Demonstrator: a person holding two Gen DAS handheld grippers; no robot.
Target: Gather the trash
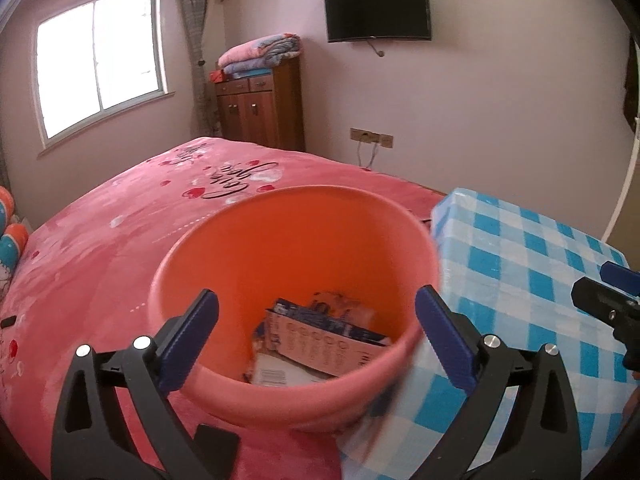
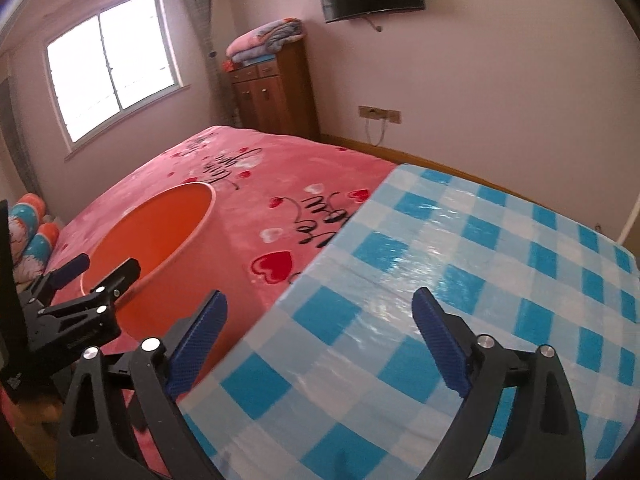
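An orange bin (image 1: 296, 240) stands between the pink bed and the checked table. Inside it lie a blue and white cardboard box (image 1: 320, 336), a white printed paper (image 1: 276, 374) and a crumpled wrapper (image 1: 340, 304). My left gripper (image 1: 316, 300) hangs open over the bin's near rim, nothing between its blue pads. My right gripper (image 2: 320, 300) is open and empty above the blue checked tablecloth (image 2: 440, 280). Its tip also shows at the right edge of the left wrist view as the right gripper (image 1: 604, 282). The right wrist view shows the bin (image 2: 188, 264) and the left gripper (image 2: 106, 264) at the left.
The bed with its pink heart blanket (image 1: 100, 240) fills the left and back. The checked table (image 1: 520, 280) touches the bin's right side. Cushions (image 1: 12, 232) lie at the far left. A wooden cabinet (image 1: 260, 104) with folded blankets and a wall TV (image 1: 378, 10) are at the back.
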